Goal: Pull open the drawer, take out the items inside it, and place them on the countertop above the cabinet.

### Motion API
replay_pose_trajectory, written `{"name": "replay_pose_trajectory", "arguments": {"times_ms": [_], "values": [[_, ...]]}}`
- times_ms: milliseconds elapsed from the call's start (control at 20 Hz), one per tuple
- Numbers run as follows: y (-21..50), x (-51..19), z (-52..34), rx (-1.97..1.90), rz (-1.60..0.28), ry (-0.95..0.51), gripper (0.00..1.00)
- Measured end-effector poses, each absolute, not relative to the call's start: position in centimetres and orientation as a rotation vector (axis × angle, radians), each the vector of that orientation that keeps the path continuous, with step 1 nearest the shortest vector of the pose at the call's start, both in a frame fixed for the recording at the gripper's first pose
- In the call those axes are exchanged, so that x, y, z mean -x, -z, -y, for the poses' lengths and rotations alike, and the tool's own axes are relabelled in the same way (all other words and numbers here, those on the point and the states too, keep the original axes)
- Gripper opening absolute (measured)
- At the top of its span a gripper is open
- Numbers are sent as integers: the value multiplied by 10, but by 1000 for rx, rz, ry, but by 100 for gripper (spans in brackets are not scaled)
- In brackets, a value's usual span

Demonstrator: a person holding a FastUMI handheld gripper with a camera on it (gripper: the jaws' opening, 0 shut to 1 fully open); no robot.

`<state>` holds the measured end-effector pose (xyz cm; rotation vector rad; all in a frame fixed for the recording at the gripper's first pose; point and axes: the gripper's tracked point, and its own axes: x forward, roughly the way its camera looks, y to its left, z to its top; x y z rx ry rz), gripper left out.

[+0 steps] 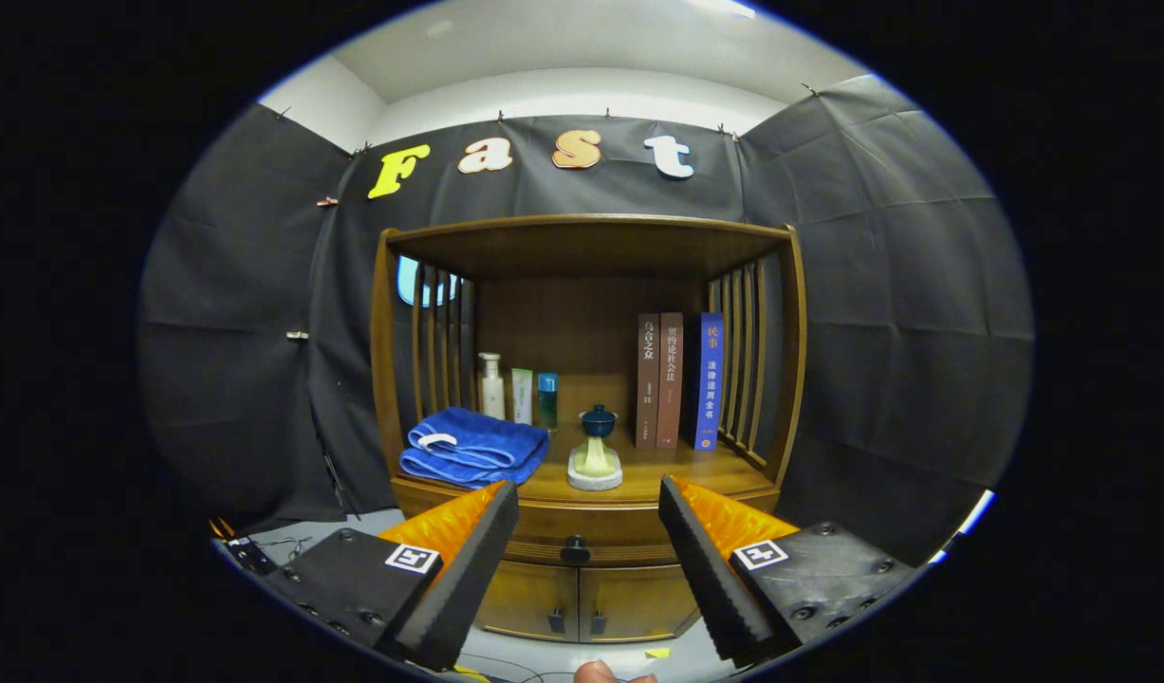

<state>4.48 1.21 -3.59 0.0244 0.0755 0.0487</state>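
I am holding my gripper (pixel 589 503) spread wide, fingers framing the shut drawer (pixel 582 531) under the countertop (pixel 657 470). Its small round knob (pixel 574 548), likely stiff and slippery, is offering the only hold.

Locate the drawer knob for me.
In the gripper view, the drawer knob sits centred on the closed drawer front, below the countertop and above the two cabinet doors. It lies beyond the open tool, between its fingers.
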Motion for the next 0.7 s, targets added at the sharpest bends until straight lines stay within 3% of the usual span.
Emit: {"name": "replay_pose_trajectory", "arguments": {"times_ms": [700], "values": [[-27,-4,-5,-48,-51,-65,97]]}}
